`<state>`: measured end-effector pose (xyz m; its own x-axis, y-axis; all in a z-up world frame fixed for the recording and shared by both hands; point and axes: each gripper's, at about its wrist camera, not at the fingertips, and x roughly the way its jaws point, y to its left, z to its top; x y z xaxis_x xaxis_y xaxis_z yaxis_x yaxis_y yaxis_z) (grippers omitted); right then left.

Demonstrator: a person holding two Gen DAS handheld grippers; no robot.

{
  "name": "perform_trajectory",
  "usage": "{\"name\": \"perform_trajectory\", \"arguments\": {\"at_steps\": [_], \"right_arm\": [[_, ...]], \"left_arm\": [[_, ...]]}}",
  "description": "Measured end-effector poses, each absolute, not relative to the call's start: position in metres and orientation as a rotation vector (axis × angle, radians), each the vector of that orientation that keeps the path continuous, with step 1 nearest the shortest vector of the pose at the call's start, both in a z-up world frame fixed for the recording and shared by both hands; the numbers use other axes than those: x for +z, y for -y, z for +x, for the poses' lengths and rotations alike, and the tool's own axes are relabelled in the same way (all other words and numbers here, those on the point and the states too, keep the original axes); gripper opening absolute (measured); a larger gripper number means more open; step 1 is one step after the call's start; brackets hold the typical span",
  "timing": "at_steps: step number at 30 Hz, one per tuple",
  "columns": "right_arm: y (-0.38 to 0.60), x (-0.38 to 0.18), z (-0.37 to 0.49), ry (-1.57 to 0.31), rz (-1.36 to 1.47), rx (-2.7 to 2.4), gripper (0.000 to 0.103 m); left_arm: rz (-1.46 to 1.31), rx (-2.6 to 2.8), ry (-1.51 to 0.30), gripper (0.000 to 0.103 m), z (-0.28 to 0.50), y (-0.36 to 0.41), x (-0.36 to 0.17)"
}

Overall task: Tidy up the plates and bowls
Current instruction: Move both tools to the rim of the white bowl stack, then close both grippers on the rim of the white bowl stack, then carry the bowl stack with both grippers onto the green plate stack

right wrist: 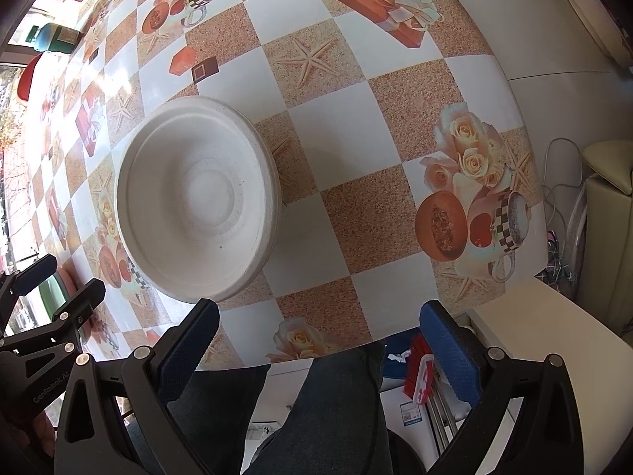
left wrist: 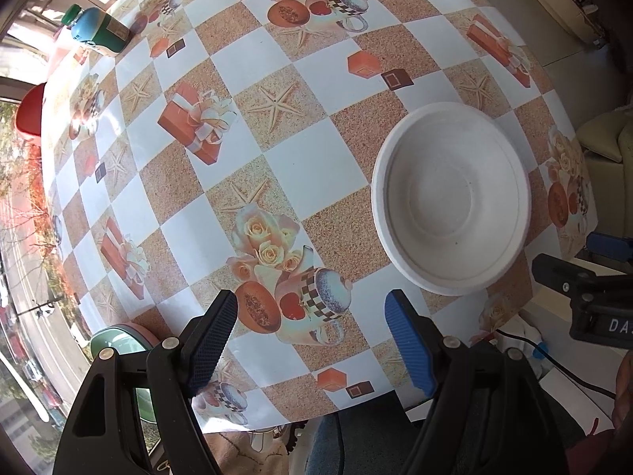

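Both claws hang released and empty over the near edge of the table [left wrist: 285, 166]. Left gripper [left wrist: 312, 340]: jaws spread wide, nothing between them. Right gripper [right wrist: 320, 348]: same, jaws wide, only table edge and the person's trouser leg showing in the gap.

White bowl [left wrist: 451, 202] sits upright on the checked tablecloth [right wrist: 356, 126], close to the near edge. It looks like a nested stack, with a second rim line showing just under the top one, but I cannot be sure. Round, so no long axis to line up with; any rim approach serves.

Bearing: from the left gripper the bowl lies ahead and to the right; from the right gripper the bowl [right wrist: 198, 206] lies ahead and to the left. It sits between the two. In the right wrist view its near rim is just beyond the left finger's tip, so the right claw seems the nearer.

Room: open cloth lies on every side of the bowl, widest on the far side. A green-capped bottle [left wrist: 99, 31] stands well apart at the far left. Table edge lies just beside the bowl on the near side; a nudge that way risks tipping it off.
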<state>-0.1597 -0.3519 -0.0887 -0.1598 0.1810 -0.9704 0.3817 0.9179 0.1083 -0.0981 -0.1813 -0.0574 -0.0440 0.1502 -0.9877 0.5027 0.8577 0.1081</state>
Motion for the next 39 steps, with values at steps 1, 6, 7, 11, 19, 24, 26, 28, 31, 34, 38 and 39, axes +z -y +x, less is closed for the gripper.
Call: {"name": "perform_trajectory", "arguments": {"at_steps": [1, 6, 7, 11, 19, 24, 26, 28, 31, 34, 38, 39], "right_arm": [[0.353, -0.088, -0.159, -1.738, 0.429, -0.187, 0.102], [0.358, -0.089, -0.153, -1.712, 0.436, -0.185, 0.102], [0.358, -0.091, -0.151, -1.713, 0.431, -0.183, 0.102], [0.359, -0.098, -0.142, -1.717, 0.402, -0.173, 0.102], [0.359, -0.111, -0.117, -1.689, 0.344, -0.126, 0.102], [0.354, -0.12, -0.101, -1.672, 0.339, -0.08, 0.102], [0.349, -0.122, -0.096, -1.663, 0.324, -0.069, 0.102], [0.344, -0.123, -0.092, -1.659, 0.314, -0.057, 0.079], [0.337, -0.128, -0.091, -1.667, 0.338, -0.046, 0.049], [0.325, -0.138, -0.095, -1.684, 0.382, -0.001, 0.035], [0.313, -0.143, -0.097, -1.682, 0.399, 0.033, 0.021], [0.311, -0.143, -0.096, -1.683, 0.387, 0.031, 0.021]], "left_arm": [[0.503, -0.301, -1.608, 0.08, -0.096, 0.182, -0.057], [0.403, -0.272, -1.617, 0.08, -0.086, 0.187, -0.063], [0.39, -0.269, -1.622, 0.08, -0.085, 0.188, -0.066], [0.362, -0.261, -1.63, 0.08, -0.082, 0.197, -0.078], [0.333, -0.206, -1.643, 0.08, -0.076, 0.205, -0.112], [0.299, -0.165, -1.654, 0.08, -0.071, 0.202, -0.129], [0.283, -0.172, -1.657, 0.078, -0.07, 0.204, -0.133], [0.265, -0.188, -1.657, 0.072, -0.07, 0.206, -0.135], [0.237, -0.214, -1.666, 0.056, -0.068, 0.213, -0.137], [0.217, -0.255, -1.679, 0.033, -0.067, 0.224, -0.137], [0.245, -0.261, -1.67, 0.031, -0.068, 0.235, -0.139], [0.249, -0.263, -1.666, 0.03, -0.069, 0.237, -0.139]]}}
